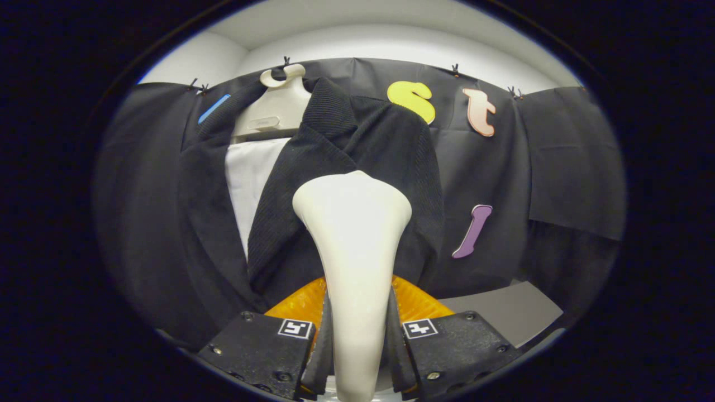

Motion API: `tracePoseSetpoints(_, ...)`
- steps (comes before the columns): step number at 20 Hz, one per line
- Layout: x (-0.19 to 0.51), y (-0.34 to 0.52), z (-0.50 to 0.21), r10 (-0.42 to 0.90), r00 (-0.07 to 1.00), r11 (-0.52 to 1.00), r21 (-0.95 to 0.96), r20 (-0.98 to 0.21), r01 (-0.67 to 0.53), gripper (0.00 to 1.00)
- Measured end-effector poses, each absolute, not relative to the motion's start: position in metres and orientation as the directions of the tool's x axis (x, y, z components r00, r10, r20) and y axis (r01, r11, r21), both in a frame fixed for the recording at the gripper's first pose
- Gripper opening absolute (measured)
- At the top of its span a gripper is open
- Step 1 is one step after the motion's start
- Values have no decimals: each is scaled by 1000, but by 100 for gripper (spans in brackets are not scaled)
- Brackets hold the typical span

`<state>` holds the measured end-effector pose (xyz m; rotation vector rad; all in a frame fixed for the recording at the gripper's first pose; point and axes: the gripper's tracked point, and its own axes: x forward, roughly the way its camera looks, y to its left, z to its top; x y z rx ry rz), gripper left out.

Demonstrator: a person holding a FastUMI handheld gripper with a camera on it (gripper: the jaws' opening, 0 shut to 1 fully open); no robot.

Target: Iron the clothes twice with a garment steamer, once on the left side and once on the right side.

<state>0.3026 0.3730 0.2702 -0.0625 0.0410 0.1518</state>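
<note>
Fingers [329, 340] of the gripper [357, 346] are pressing from both sides on the slim neck of the garment steamer [353, 234], so the gripper is gripping it in a narrow clasp. Each finger is carrying a small square marker on its upper face, one on either side of the steamer's neck. The steamer is standing up between the fingers as a pale, smooth body, thin where it is being held and flaring into a broad rounded head beyond them. Behind the steamer's neck, an orange translucent part [416, 301] is showing on both sides, just past the fingers.

Beyond the steamer's head, a dark ribbed jacket [346, 145] is hanging on a pale mannequin form [276, 109]. The head of the steamer is lying over the jacket's front panel, on the lapel side nearest the steamer; whether it is touching the cloth cannot be told. To the other side of the steamer's head, the jacket is opening onto a white shirt front [248, 178], and the mannequin's neck is rising above the collar.

A grey bench [503, 312] surface is showing low beside the steamer, past the finger on that side. Farthest back, black cloth [558, 162] is hanging as the booth's wall, clipped along its top.
</note>
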Motion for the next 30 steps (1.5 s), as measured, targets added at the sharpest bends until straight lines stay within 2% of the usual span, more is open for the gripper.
tracePoseSetpoints(14, 300, 375, 183, 114, 985, 986, -108, -129, -128, 45)
tracePoseSetpoints(30, 288, 352, 85, 16, 967, 953, -290, -253, -91, 46)
